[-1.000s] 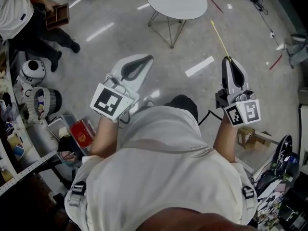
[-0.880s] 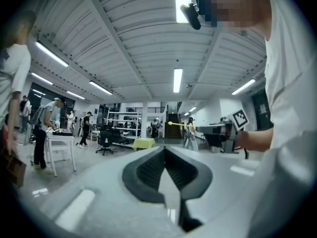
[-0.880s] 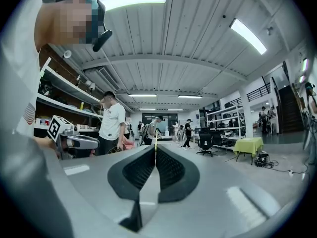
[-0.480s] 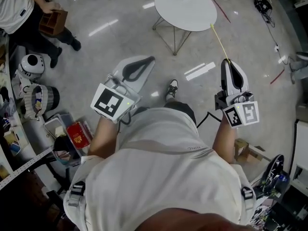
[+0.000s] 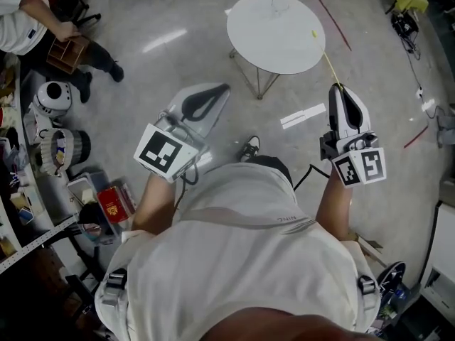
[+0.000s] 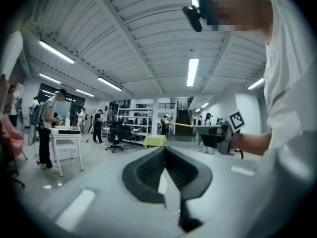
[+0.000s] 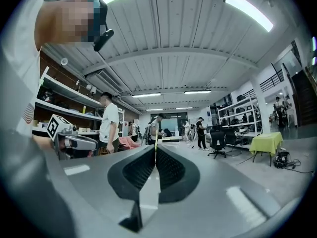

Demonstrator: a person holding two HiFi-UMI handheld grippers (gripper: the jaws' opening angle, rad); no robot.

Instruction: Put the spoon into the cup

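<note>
My right gripper (image 5: 334,88) is shut on a thin yellow spoon (image 5: 323,57), whose long handle sticks out forward over the edge of a round white table (image 5: 276,33). In the right gripper view the spoon (image 7: 156,139) shows as a yellow sliver pinched between the closed jaws of the right gripper (image 7: 155,148). My left gripper (image 5: 223,87) is held level beside it, jaws together with nothing in them; in its own view the left gripper (image 6: 164,149) has its tips meeting. I see no cup in any view.
A person crouches at the upper left with a wooden box (image 5: 66,52). Clutter lines the left side: a white helmet-like object (image 5: 50,99) and a red box (image 5: 114,204). Cables (image 5: 409,27) lie at the right. A white desk (image 6: 64,133) and office chairs stand farther off.
The round white table has drawn closer and slid down in the head view as the person walks forward. Both grippers keep the same pose, the right still gripping the spoon.
</note>
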